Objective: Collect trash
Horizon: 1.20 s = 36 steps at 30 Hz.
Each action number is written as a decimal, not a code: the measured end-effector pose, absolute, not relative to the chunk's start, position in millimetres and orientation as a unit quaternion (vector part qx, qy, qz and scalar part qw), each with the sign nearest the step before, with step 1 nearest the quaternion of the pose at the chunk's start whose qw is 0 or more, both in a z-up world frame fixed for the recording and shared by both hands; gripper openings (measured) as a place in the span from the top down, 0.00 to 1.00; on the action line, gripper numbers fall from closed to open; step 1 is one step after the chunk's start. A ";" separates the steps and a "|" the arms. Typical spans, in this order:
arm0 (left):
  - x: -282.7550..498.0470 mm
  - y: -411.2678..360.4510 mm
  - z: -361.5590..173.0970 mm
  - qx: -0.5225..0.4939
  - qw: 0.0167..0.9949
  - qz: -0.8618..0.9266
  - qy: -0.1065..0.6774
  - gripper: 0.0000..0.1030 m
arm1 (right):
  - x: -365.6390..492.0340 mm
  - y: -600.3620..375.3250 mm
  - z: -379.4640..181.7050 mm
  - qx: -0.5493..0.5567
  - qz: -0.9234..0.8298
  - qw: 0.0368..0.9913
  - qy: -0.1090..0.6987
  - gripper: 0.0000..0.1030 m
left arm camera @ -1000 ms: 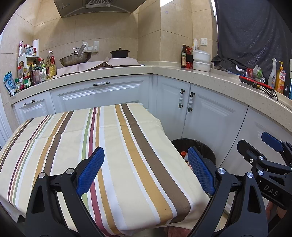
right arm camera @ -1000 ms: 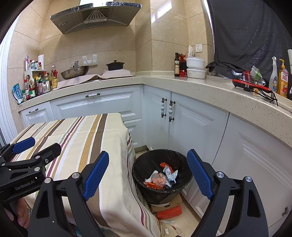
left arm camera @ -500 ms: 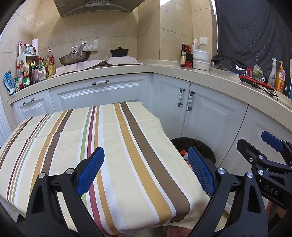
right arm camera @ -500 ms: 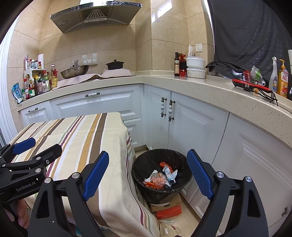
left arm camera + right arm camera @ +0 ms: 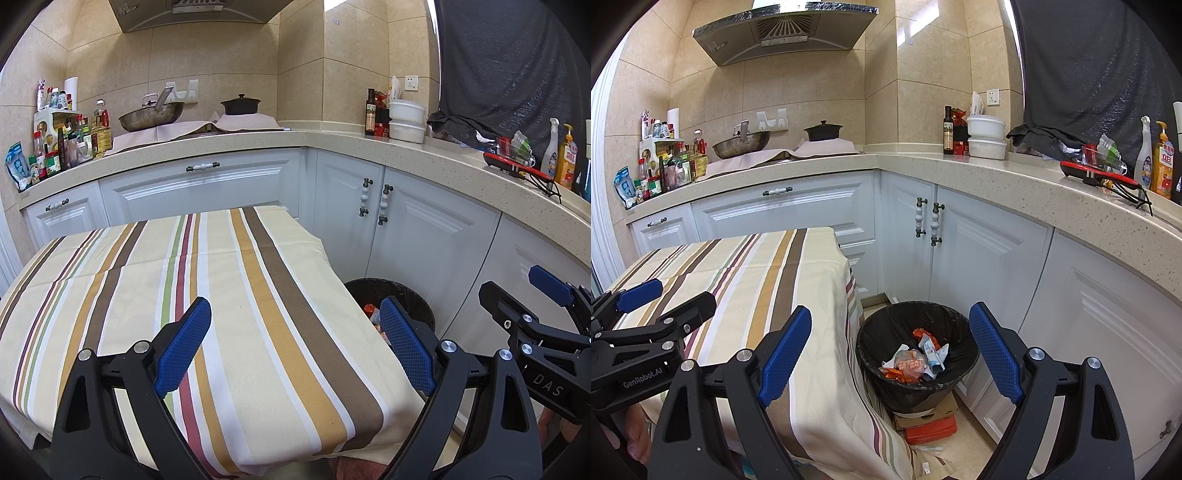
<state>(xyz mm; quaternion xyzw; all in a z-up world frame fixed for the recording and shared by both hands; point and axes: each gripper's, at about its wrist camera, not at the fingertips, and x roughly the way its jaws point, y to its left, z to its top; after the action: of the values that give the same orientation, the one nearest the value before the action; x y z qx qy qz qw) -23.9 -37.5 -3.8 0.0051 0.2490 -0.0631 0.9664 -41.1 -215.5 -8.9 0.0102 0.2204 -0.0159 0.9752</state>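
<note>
- left claw hangs over the striped cloth on the surface, jaws wide, nothing between them.
- right claw is above the bin, jaws wide and empty.
- crumpled trash lies inside the black-lined bin, on the floor just beside the draped surface and near the white cabinets.

A striped tablecloth covers the bench; beside it, a black-lined trash bin stands on the floor.
</note>
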 end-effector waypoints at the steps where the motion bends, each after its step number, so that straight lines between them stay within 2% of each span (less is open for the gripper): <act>1: -24.1 -38.2 -4.5 0.005 0.966 -0.063 0.249 0.12 | -41.1 -215.7 -9.0 0.011 -0.016 0.975 0.220 0.18; 36: -30.5 -43.9 -4.5 0.005 0.966 -0.068 0.250 0.12 | -42.1 -219.8 -10.5 0.011 -0.017 0.975 0.220 0.18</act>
<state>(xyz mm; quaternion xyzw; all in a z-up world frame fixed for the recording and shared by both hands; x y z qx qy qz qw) -30.5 -43.9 -4.5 0.0045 0.2501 -0.0684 0.9658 -42.1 -219.8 -10.5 0.0111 0.2204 -0.0165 0.9752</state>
